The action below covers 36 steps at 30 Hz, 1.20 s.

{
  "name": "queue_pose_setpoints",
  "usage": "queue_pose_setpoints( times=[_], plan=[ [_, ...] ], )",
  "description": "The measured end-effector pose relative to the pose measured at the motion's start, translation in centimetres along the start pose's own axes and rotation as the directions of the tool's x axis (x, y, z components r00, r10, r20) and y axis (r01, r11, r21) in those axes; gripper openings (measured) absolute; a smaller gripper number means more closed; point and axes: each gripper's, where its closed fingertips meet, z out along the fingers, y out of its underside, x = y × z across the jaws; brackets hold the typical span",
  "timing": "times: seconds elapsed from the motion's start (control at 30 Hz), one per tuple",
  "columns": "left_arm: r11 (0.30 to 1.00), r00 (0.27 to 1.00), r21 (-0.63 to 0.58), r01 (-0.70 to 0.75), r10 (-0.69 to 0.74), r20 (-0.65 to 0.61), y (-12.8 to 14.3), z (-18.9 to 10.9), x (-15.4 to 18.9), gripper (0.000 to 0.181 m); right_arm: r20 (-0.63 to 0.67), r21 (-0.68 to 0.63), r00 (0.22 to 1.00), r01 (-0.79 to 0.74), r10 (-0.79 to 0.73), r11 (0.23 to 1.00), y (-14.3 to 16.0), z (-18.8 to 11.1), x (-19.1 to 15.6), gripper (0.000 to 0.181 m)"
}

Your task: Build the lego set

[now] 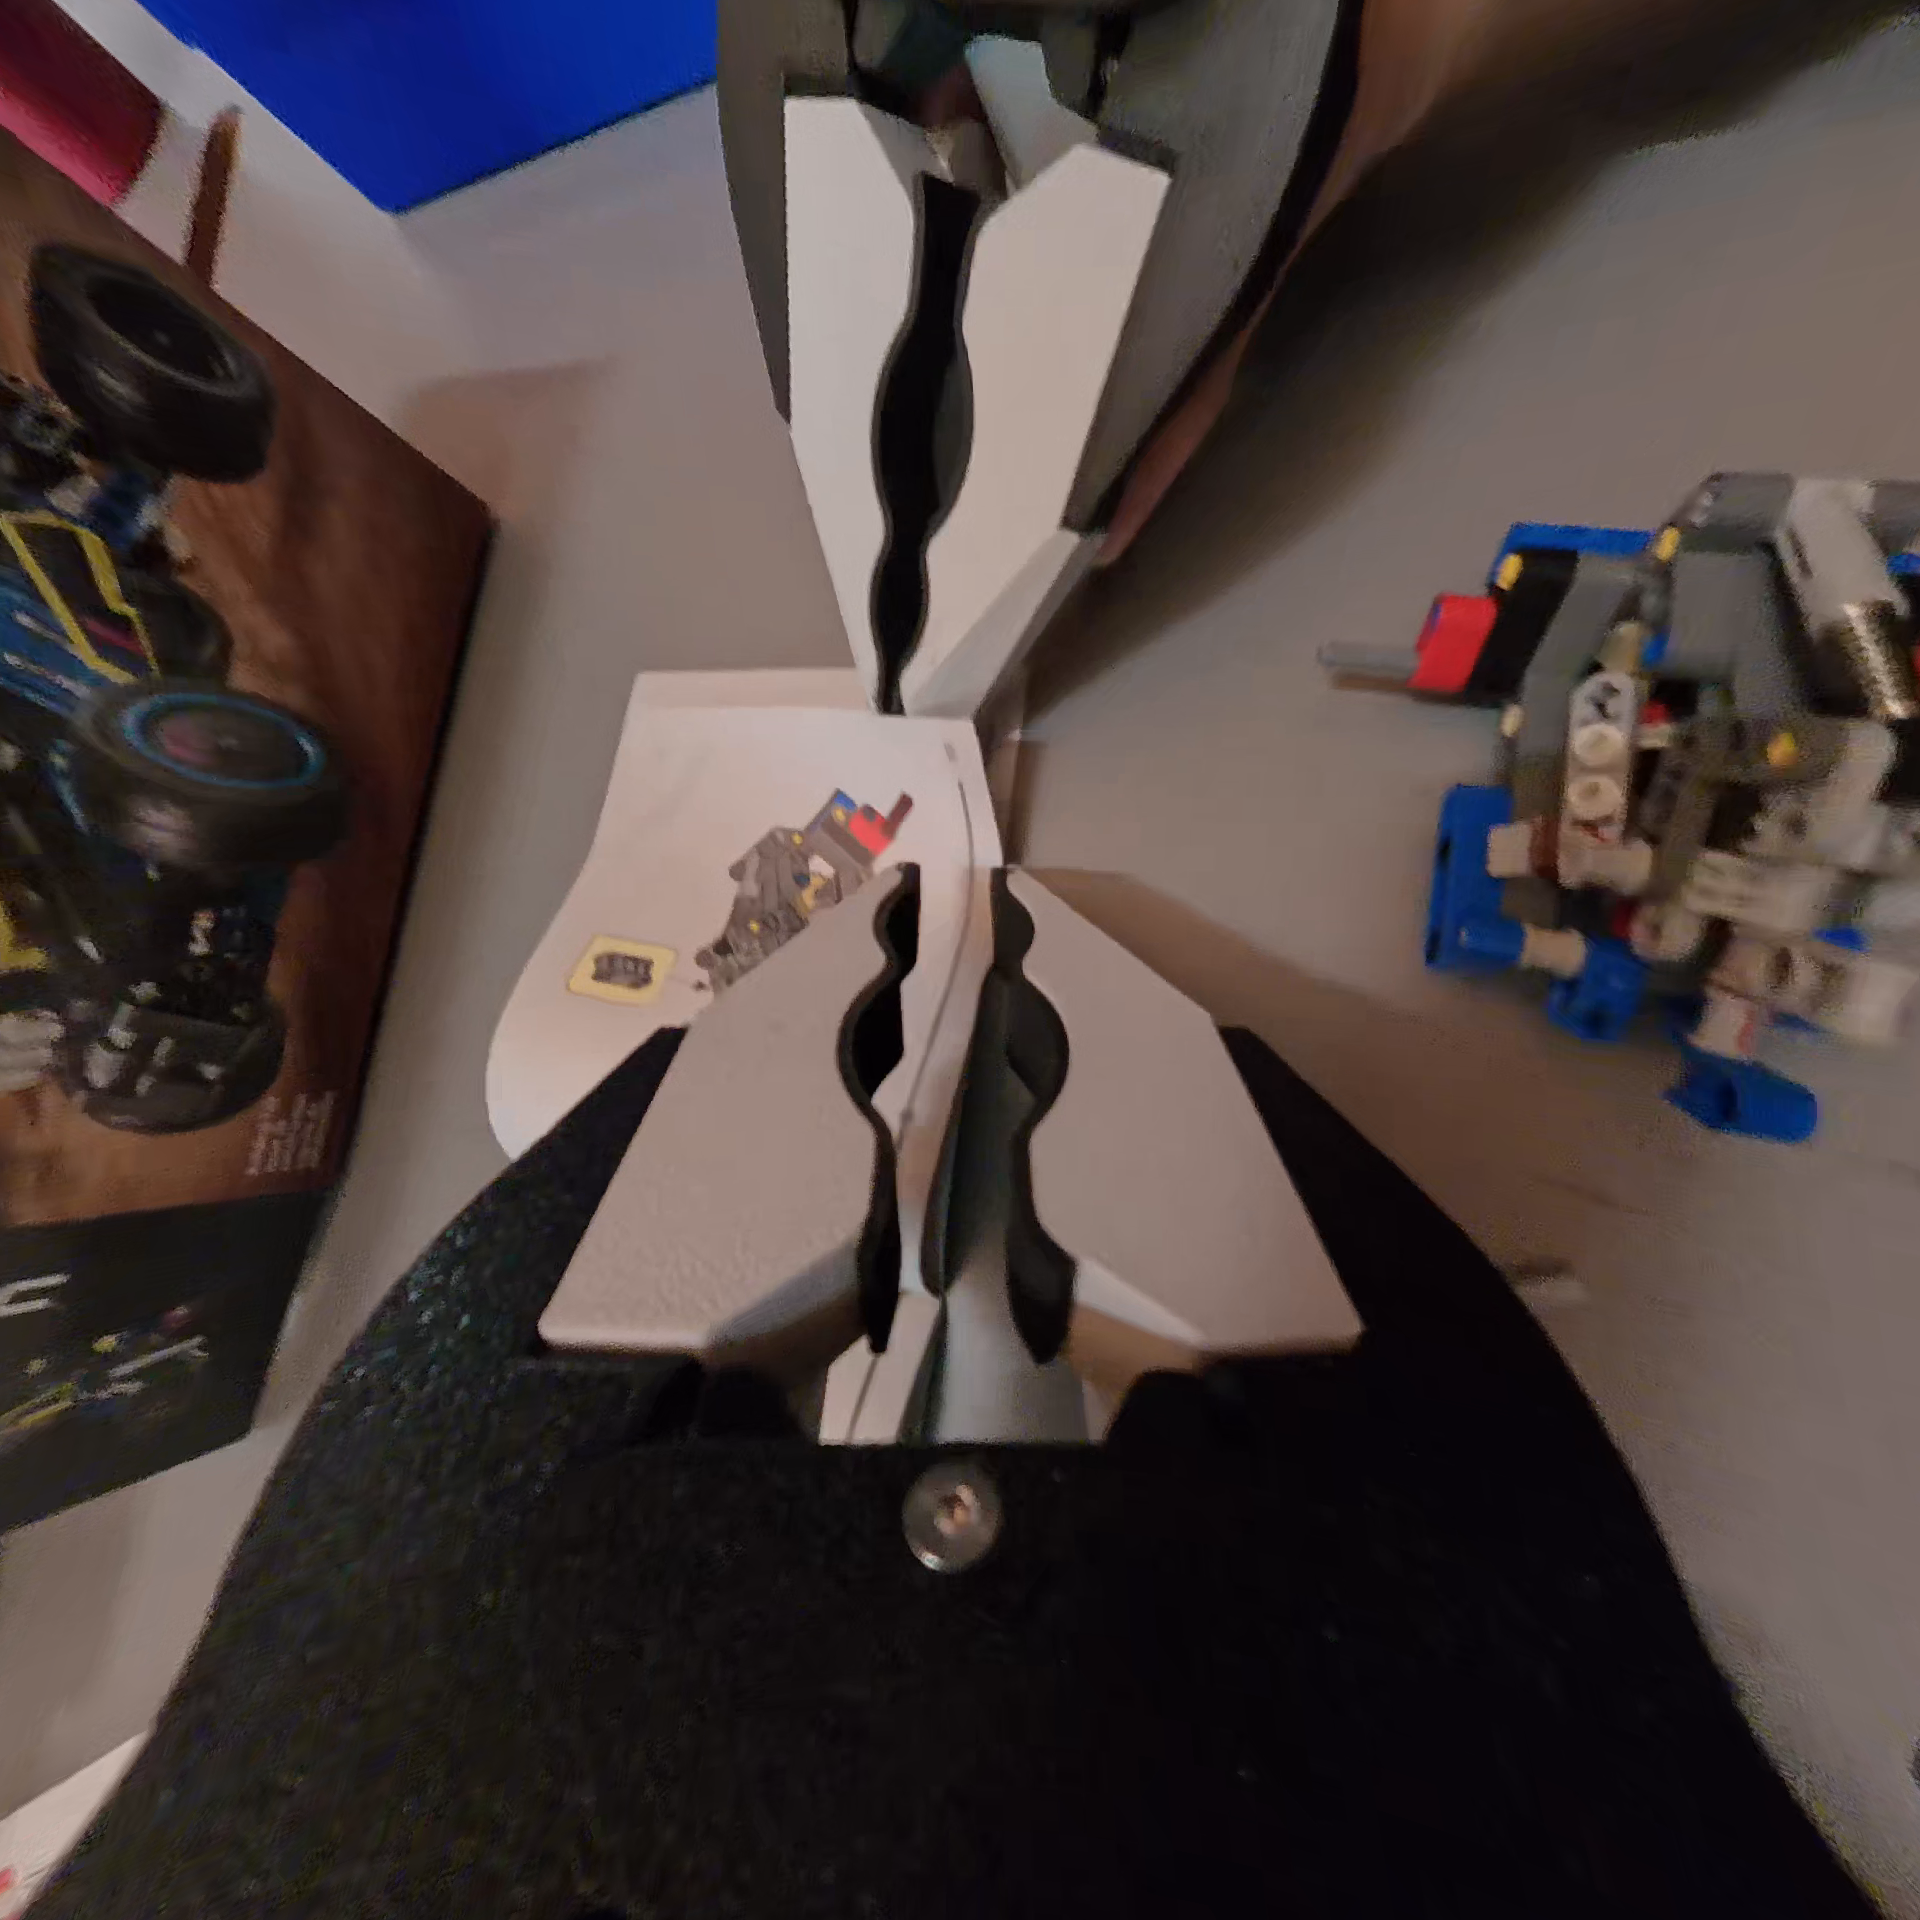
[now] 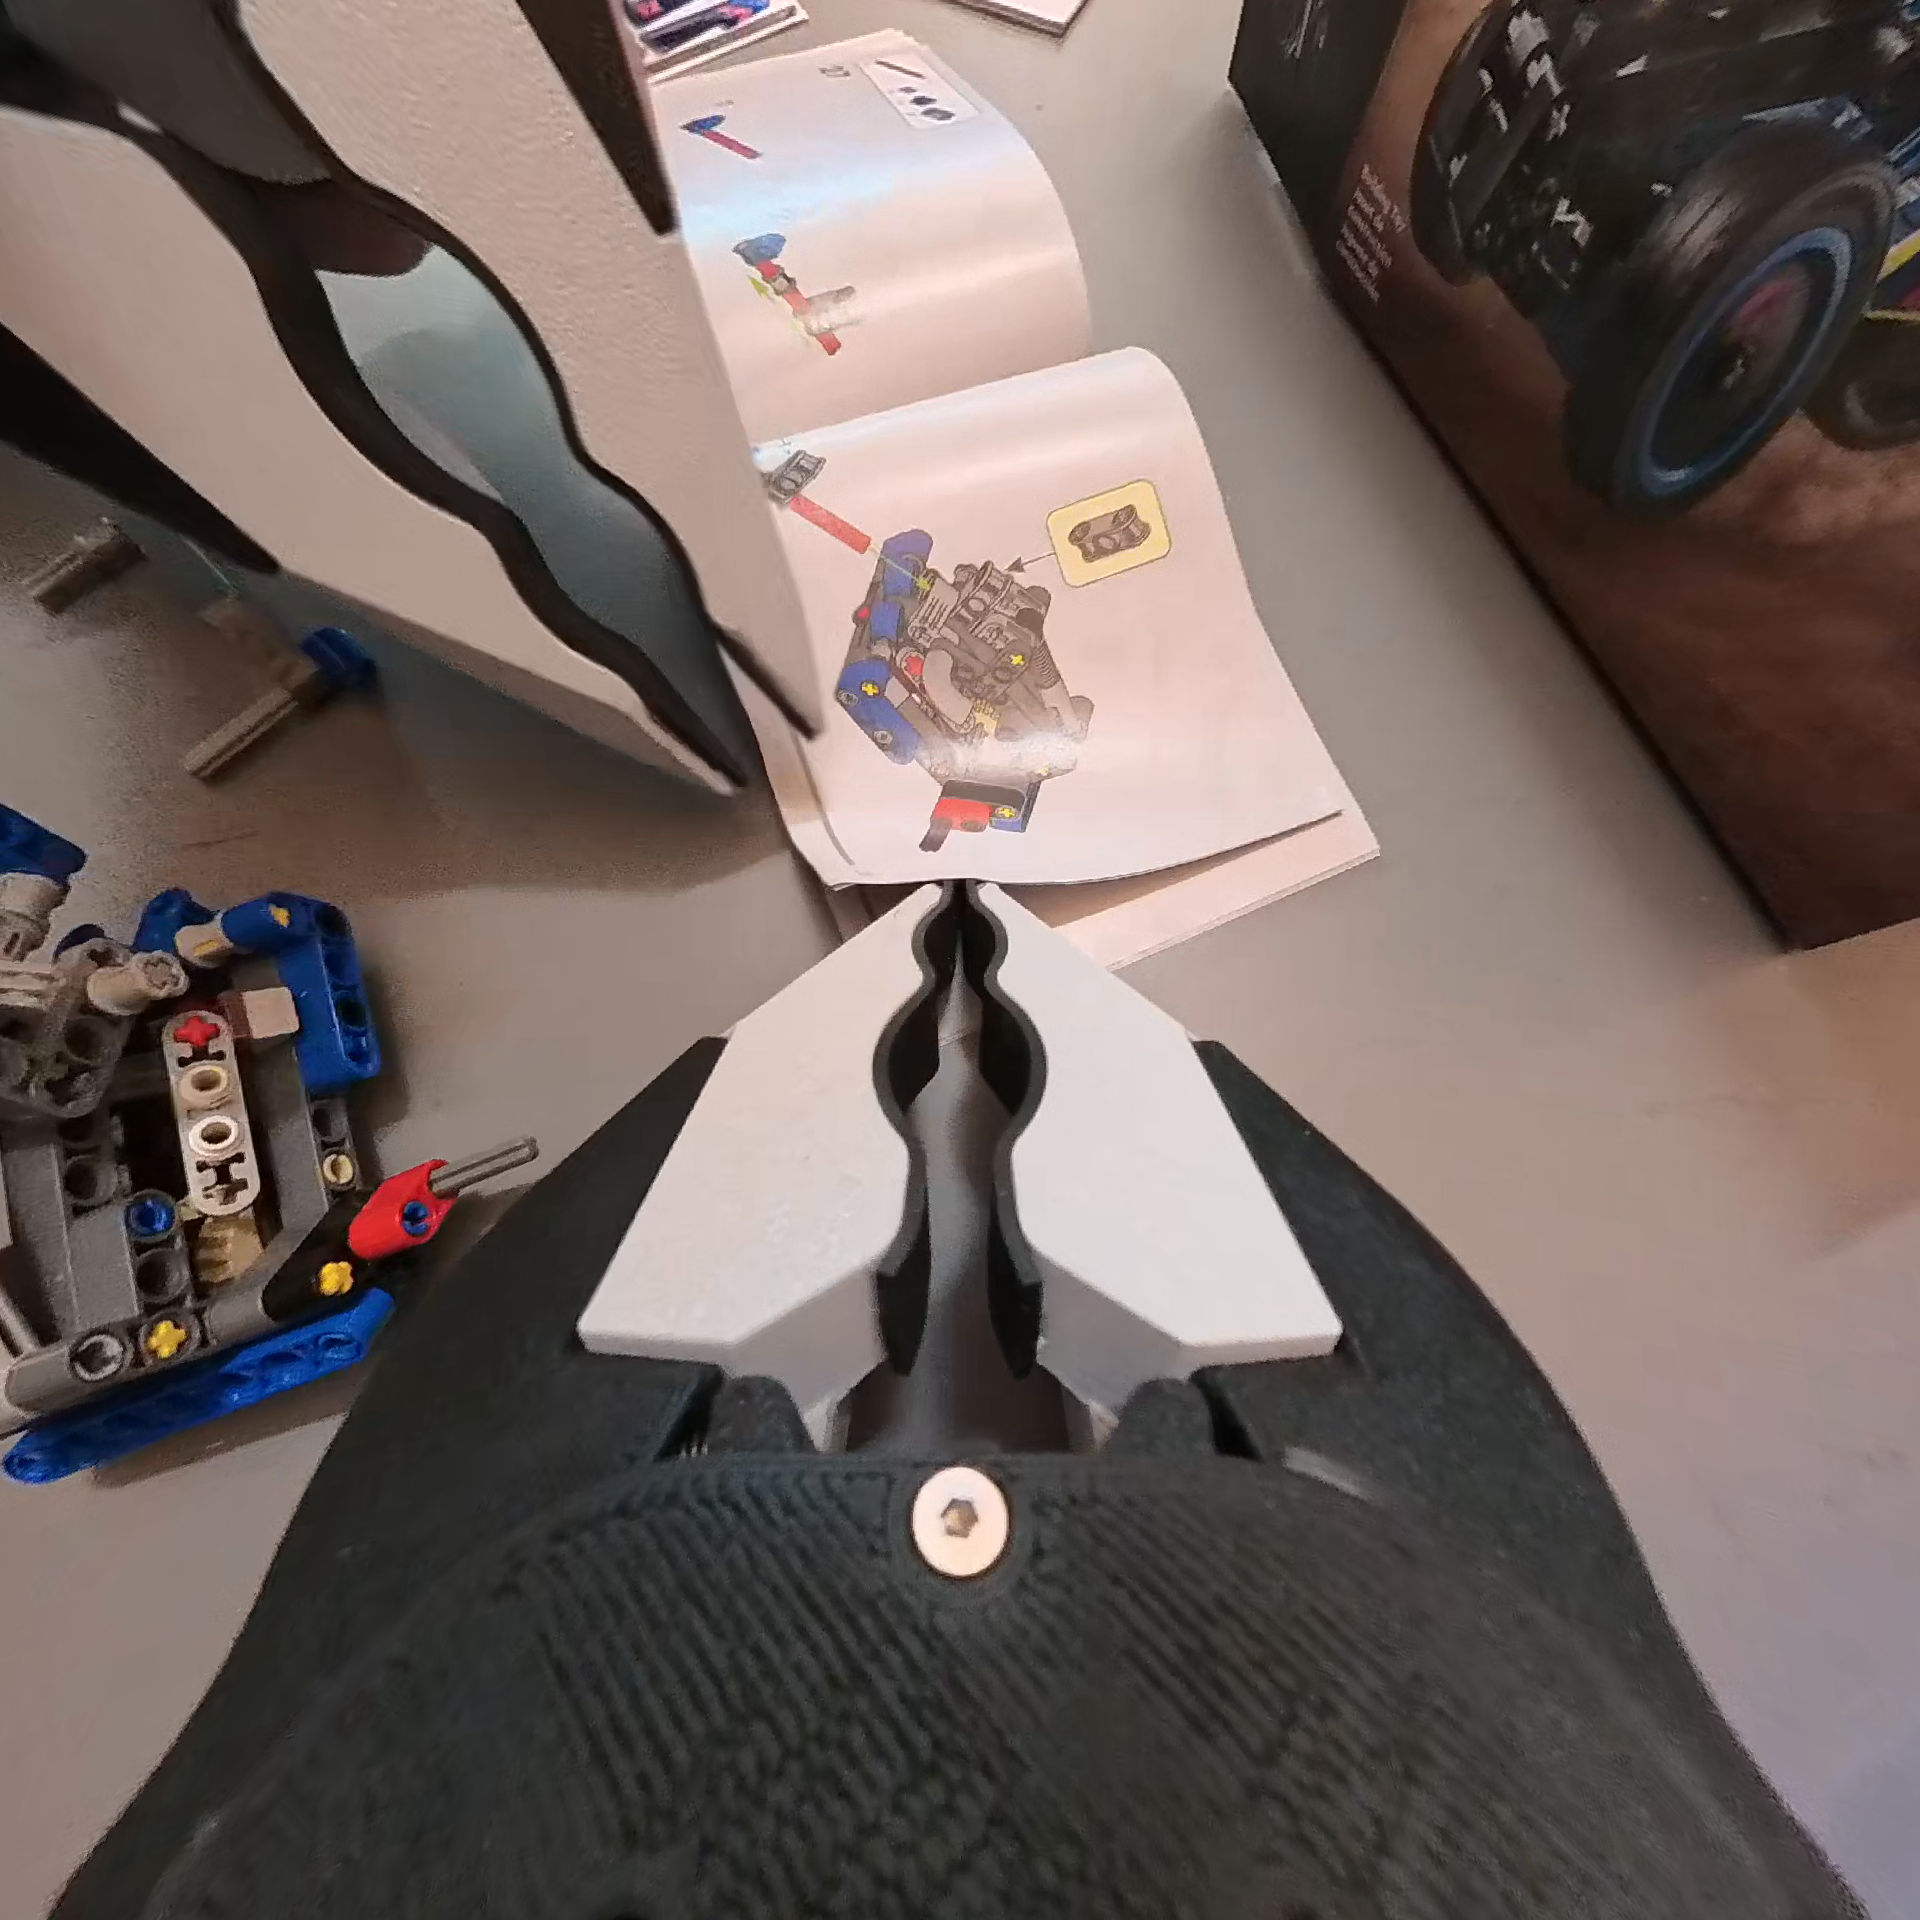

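An instruction manual (image 2: 1143, 665) lies open on the grey table, its top page curled upward; it also shows in the left wrist view (image 1: 727, 810). My right gripper (image 2: 957, 888) is shut, its tips pinching the near edge of that page. My left gripper (image 1: 954, 878) faces it from the other side, jaws a narrow gap apart with the page's edge between them. A partly built Lego assembly (image 2: 187, 1174) of grey, blue and red parts sits on the table beside both grippers, apart from them, and shows in the left wrist view (image 1: 1704, 831).
The Lego set box (image 2: 1558, 520) with a car picture stands next to the manual (image 1: 208, 727). Loose grey and blue pieces (image 2: 270, 696) lie behind the left gripper. A blue bin (image 1: 436, 83) is at the far edge. A sticker sheet (image 2: 717, 21) lies beyond the manual. Less than 4 cm separates the two grippers' tips.
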Motion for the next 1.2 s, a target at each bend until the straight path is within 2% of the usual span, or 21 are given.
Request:
queue_pose_setpoints(
  times=[0.17,0.37,0.57,1.2],
  plan=[
    [1.000,1.000,0.026,0.007,-0.007,0.004,-1.5,1.1,0.3,0.008,-0.011,0.000,1.000,0.014,-0.014,1.000,0.0,0.0,0.0,0.000],
    [0.999,1.000,0.029,0.030,-0.030,0.000,-1.5,1.3,0.2,0.000,-0.014,0.000,1.000,0.020,-0.020,1.000,0.0,0.0,0.0,0.000],
    [0.999,0.999,0.008,0.033,-0.033,-0.010,-1.2,1.2,0.3,0.004,-0.014,0.000,1.000,0.026,-0.026,1.000,0.0,0.0,0.0,0.000],
    [0.997,0.998,0.049,0.059,-0.059,0.007,-2.0,1.0,0.0,0.000,-0.015,0.000,0.999,0.030,-0.030,1.000,0.0,0.0,0.0,0.000]
  ],
)
